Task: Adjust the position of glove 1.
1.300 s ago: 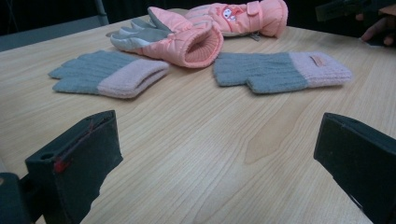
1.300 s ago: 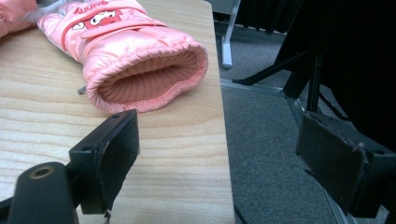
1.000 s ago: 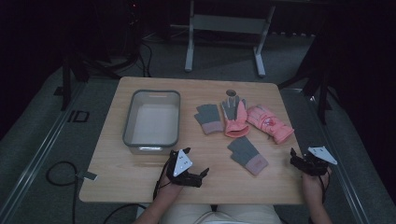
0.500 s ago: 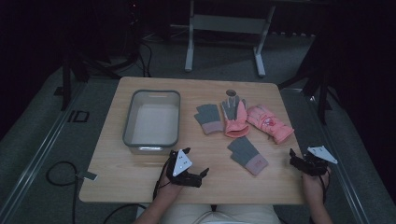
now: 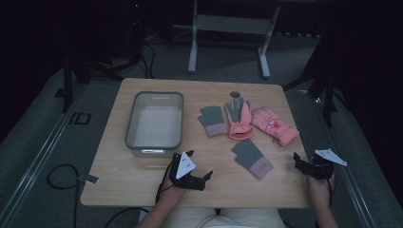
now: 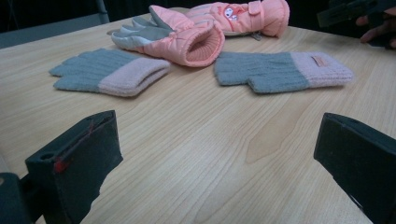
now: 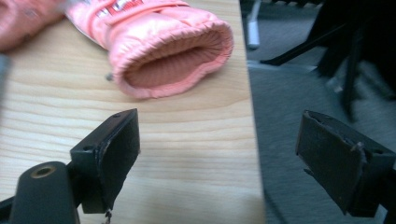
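Four gloves lie on the wooden table (image 5: 142, 185). Two are grey knit gloves with pink cuffs, one mid-table (image 5: 212, 121) (image 6: 109, 72) and one nearer me (image 5: 252, 157) (image 6: 280, 70). Beside them lie a pink glove with grey fingers (image 5: 239, 118) (image 6: 182, 39) and a pink padded glove (image 5: 274, 124) (image 7: 170, 49). My left gripper (image 5: 202, 165) (image 6: 219, 154) rests open near the front edge, its jaws towards the gloves. My right gripper (image 5: 297, 164) (image 7: 219, 154) is open at the table's right edge, facing the padded glove's cuff. Neither holds anything.
A grey-rimmed bin (image 5: 130, 126) with nothing in it stands on the left half of the table. A small dark round object (image 5: 235, 94) sits behind the gloves. The table's right edge (image 7: 250, 116) drops to grey floor, where dark stand legs (image 5: 328, 95) rise.
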A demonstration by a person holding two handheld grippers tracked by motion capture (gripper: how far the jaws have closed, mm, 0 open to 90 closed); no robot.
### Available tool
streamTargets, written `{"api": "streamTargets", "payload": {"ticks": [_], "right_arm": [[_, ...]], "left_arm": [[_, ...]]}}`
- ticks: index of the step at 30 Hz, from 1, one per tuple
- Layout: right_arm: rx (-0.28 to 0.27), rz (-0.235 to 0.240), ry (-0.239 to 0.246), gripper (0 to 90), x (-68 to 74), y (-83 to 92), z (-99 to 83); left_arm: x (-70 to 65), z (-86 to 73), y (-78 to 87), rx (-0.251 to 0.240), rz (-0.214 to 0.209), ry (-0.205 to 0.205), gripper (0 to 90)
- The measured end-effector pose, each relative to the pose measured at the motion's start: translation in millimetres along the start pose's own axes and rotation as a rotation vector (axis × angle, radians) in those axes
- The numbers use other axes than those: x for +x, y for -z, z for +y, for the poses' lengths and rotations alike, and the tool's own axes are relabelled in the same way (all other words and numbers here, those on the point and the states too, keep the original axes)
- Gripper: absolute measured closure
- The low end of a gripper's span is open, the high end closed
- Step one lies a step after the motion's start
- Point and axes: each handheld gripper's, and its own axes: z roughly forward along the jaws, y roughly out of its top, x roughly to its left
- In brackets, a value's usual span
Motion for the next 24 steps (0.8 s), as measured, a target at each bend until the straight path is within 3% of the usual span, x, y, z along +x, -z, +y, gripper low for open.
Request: {"api": "streamTargets", "payload": {"ticks": [1,4,10,24], "right_arm": [[0.000,0.010,-0.015,13.5,-0.2,0.8,0.2],[0.010,-0.017,0.029,13.5,3.6,-0.3,1.5],[0.053,0.004,0.041,13.3,4.6,-0.8,2.9],[0.024,0.036,0.054,13.0,13.5,3.9,34.9]], "left_arm": [[0.4,0.0,0.1,-0.001,-0.002,0.002,0.0],[-0.5,-0.1,0.1,-0.001,0.002,-0.001,0.0],[-1.5,0.0,0.0,-0.001,0.007,-0.014,0.0],[-2.4,-0.1,0.0,-0.002,0.008,-0.019,0.0]]}}
